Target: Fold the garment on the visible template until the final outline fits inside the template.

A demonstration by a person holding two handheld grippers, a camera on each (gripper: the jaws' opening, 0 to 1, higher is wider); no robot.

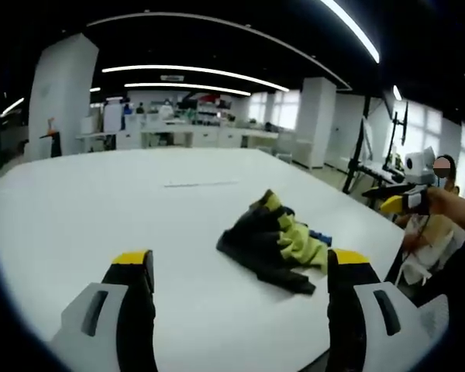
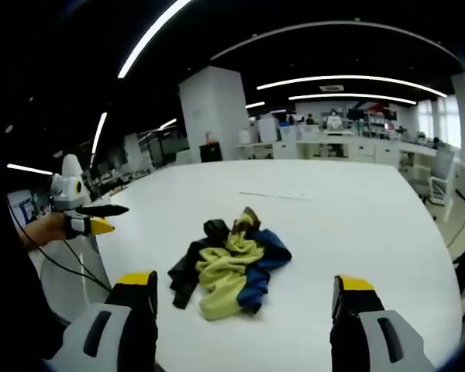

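A crumpled garment (image 1: pixel 273 242) in black, yellow-green and blue lies bunched on the white table (image 1: pixel 101 209). In the left gripper view it sits ahead and to the right of my open left gripper (image 1: pixel 240 260), apart from both jaws. My right gripper (image 1: pixel 407 203) comes in from the right there, held in a hand off the table's edge. In the right gripper view the garment (image 2: pixel 229 267) lies just ahead, between the wide-open jaws of my right gripper (image 2: pixel 245 280); nothing is held. The left gripper (image 2: pixel 89 221) hovers at the left, beside the table.
A thin dark line (image 1: pixel 201 184) marks the table beyond the garment, also seen as the line (image 2: pixel 275 195) in the right gripper view. Desks, pillars and windows stand far behind. A seated person (image 1: pixel 442 225) and a stand (image 1: pixel 364 155) are off the right edge.
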